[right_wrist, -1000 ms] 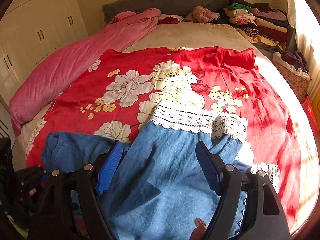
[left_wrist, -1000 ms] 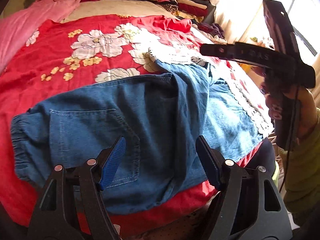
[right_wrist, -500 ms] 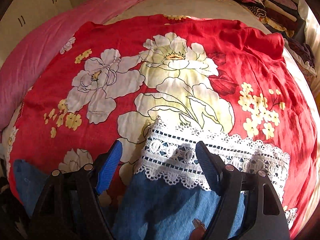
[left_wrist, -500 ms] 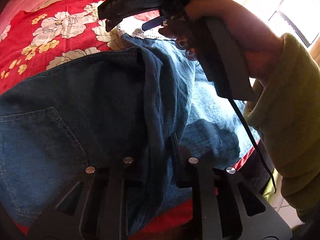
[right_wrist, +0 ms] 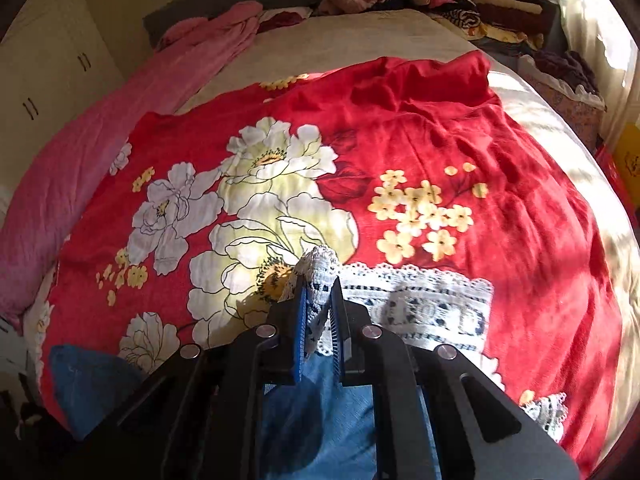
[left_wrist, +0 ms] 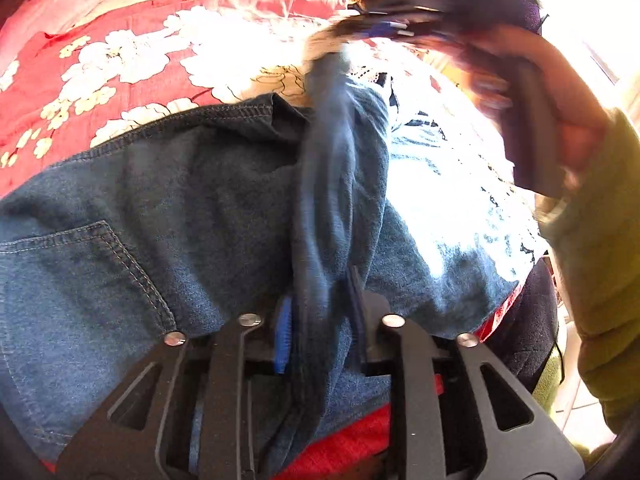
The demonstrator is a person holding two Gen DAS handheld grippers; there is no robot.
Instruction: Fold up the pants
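Now the jeans (left_wrist: 168, 216) lie on the red floral sheet (right_wrist: 500, 184). Left gripper (left_wrist: 320, 320) is clamped on a denim fold, jaws just eased slightly. Right gripper (right_wrist: 318, 308) is pinched shut on the lace hem (right_wrist: 420, 304).

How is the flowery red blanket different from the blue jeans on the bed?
The red blanket has big white and yellow flowers; the jeans are plain blue denim with a white lace hem. The blanket lies spread out underneath; the jeans lie on top of it. Nothing grips the blanket, while the right gripper pinches the jeans' lace and the left gripper pinches a denim fold. Both are soft cloth on the bed.
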